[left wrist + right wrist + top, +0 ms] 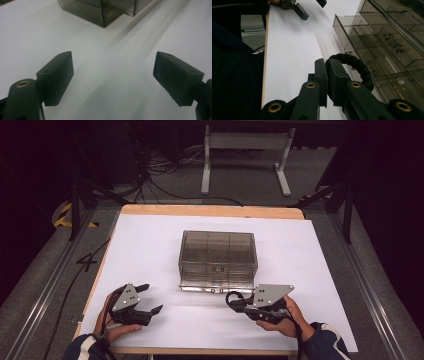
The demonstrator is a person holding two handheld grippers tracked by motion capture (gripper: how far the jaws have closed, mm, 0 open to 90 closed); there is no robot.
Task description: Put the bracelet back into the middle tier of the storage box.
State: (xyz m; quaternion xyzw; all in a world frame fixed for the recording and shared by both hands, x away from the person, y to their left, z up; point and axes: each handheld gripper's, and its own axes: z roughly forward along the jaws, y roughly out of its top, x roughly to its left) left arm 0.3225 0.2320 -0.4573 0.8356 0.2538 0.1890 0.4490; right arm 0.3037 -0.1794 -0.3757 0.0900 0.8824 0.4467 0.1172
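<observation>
A smoky clear plastic box (218, 257) with several compartments stands mid-table; its corner (102, 10) is ahead in the left gripper view, and its side wall (387, 42) is on the right of the right gripper view. My right gripper (236, 303) lies just in front of the box's near edge and points left, shut on a black fabric loop (231, 295). The loop (359, 66) curls out past the closed right gripper (327, 63). My left gripper (154, 297) rests at the front left, open, with bare table between its pads (58, 72).
White sheet (150, 245) covers a wooden table (210, 210). Small metal parts (395, 46) lie inside the box's compartments. In the right gripper view the left gripper (312, 7) is far off at the top. Dark floor, cables and a white frame (245, 155) lie beyond.
</observation>
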